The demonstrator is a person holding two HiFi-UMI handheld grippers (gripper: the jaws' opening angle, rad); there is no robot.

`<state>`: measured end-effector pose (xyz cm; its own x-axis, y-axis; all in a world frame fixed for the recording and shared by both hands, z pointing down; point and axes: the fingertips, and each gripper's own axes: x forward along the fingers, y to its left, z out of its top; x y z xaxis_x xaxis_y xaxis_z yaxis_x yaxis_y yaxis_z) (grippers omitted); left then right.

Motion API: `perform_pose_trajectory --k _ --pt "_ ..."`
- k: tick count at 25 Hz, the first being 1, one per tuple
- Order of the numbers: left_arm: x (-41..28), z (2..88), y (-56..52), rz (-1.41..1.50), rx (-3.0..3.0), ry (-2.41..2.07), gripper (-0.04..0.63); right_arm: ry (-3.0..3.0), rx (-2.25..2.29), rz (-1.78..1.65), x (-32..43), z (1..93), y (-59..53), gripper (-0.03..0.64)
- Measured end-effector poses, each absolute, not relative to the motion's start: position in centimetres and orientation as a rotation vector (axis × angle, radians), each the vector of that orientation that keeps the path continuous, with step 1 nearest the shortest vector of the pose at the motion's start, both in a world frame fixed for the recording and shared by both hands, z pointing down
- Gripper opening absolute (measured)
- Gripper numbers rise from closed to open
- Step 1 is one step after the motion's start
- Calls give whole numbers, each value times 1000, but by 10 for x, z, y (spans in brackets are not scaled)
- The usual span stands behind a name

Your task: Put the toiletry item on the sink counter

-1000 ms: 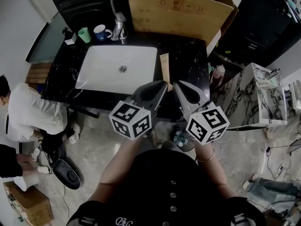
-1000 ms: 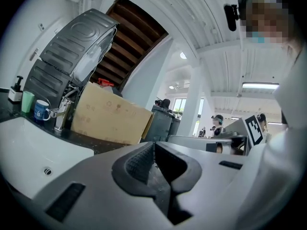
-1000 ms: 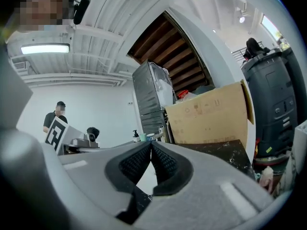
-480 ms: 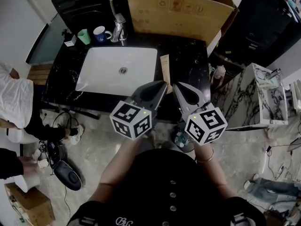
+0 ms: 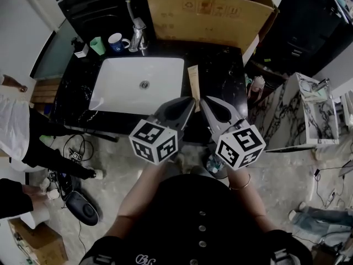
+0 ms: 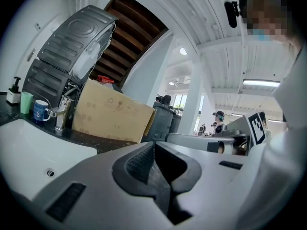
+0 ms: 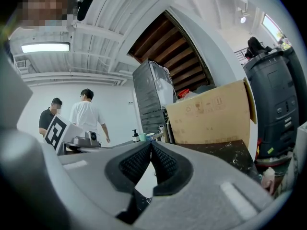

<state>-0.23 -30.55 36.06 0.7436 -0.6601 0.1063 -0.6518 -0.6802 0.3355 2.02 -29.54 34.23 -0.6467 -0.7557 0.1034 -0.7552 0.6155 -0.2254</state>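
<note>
Toiletry item (image 5: 193, 80), a beige oblong pack, lies flat on the black surface (image 5: 220, 70), just R of the white sink (image 5: 118, 90), long side along the basin edge. L claw (image 5: 191, 100) and R claw (image 5: 204, 100) hang side by side at the near edge of the surface, tips pointing toward the item. In the head view the item's near end sits right ahead of the L claw's tip; can't tell if they touch. L claw (image 6: 153, 145) is closed, pads together w/ nothing btwn them. R claw (image 7: 150, 145) is the same, tips meeting and empty. Cardboard box (image 5: 204, 10) stands at the back; tap (image 5: 138, 33), blue mug (image 5: 117, 40) and green cup (image 5: 98, 43) behind the sink.
</note>
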Motion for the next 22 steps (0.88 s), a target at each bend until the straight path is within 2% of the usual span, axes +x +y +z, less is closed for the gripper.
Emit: perform_pose_trajectory --k 22 --pt "0 381 -309 35 2559 -988 17 2841 -1348 -383 19 352 -301 3"
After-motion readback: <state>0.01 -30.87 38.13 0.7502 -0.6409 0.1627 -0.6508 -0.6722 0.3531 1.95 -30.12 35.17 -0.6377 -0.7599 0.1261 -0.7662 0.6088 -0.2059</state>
